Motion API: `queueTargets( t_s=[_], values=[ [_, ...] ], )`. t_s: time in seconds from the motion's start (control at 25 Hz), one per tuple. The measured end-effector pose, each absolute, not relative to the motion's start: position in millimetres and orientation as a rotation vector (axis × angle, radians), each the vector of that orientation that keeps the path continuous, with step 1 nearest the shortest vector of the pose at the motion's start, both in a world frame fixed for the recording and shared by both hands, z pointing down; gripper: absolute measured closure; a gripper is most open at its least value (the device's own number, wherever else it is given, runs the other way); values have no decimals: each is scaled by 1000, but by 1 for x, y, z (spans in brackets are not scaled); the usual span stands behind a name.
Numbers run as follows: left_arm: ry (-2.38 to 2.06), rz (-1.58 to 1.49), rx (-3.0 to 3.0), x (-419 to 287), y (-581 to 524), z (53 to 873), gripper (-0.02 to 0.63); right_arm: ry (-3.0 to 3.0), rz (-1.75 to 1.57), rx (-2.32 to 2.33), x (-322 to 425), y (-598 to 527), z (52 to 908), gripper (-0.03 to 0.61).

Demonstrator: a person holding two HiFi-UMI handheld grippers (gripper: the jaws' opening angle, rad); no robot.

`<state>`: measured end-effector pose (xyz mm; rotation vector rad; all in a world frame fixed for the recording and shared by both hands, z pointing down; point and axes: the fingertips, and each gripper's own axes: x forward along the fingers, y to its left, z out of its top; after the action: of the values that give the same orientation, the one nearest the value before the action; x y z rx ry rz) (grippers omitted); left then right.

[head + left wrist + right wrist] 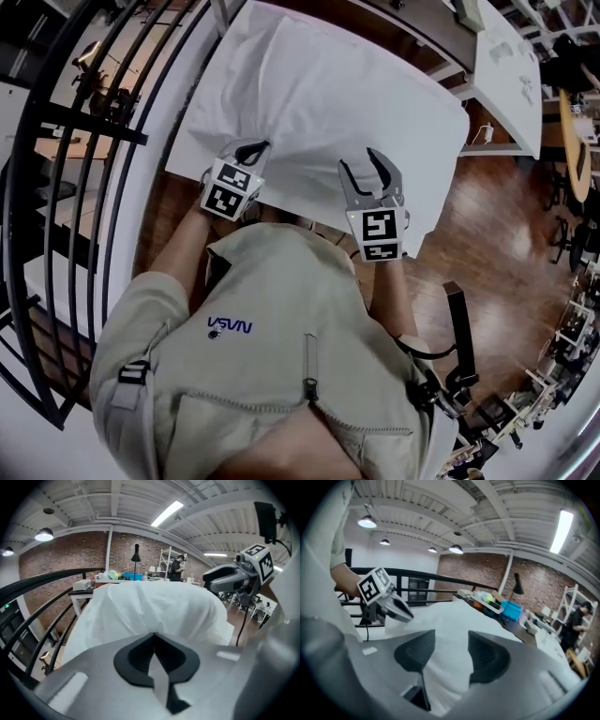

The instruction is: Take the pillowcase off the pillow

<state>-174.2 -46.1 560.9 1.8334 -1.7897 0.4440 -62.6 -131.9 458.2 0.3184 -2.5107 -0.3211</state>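
Observation:
A white pillow in its pillowcase [328, 103] lies on a table in front of me. At its near left edge, my left gripper [253, 150] is shut, and the left gripper view shows a thin fold of the pillowcase [154, 611] pinched between the closed jaws [153, 637]. My right gripper [367, 167] is at the near right edge with its jaws wide apart. White fabric [450, 620] lies in the gap between them [452, 653], and the pads are not pressing on it. Each gripper appears in the other's view: the right one [211, 581] and the left one [405, 613].
A black metal railing [84, 187] curves along the left side. A white table [506, 66] stands at the back right over the wooden floor [497, 244]. My jacket fills the lower head view. A person [177, 568] stands far off by shelves.

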Motion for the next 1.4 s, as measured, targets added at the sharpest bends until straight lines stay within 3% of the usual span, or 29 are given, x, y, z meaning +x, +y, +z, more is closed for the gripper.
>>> queueTargets(
  t_s=[0.2,0.36,0.44,0.48,0.52,0.92,1.08,1.2,1.28,1.4],
  values=[
    [-1736,376,1957,-138,-50,552,606,-2486,-426,-25,-144,-55,477,357],
    [-1749,357,1979,-151,-38,554,606,-2433,-265,-48,-172,-42,510,370],
    [-1763,358,1983,-161,-30,555,606,-2403,-173,10,-178,-47,527,429],
    [-1774,353,1977,-166,-26,555,604,-2374,-163,50,-179,-52,536,534],
    [-1789,343,1966,-171,-21,554,604,-2341,-172,85,-177,-57,545,574],
    [-1946,310,1759,-250,-15,564,604,-2316,-146,158,-163,-69,564,574],
    [-1836,356,1803,-237,-25,591,504,-2375,-116,143,-164,-57,552,574],
    [-1810,284,1799,-240,-27,598,456,-2460,-40,72,-164,-38,541,483],
    [-1772,284,1830,-237,-32,598,453,-2476,-32,43,-166,-28,541,465],
    [-1715,376,1890,-228,-37,597,509,-2450,-55,18,-170,-16,552,443]
  ],
)
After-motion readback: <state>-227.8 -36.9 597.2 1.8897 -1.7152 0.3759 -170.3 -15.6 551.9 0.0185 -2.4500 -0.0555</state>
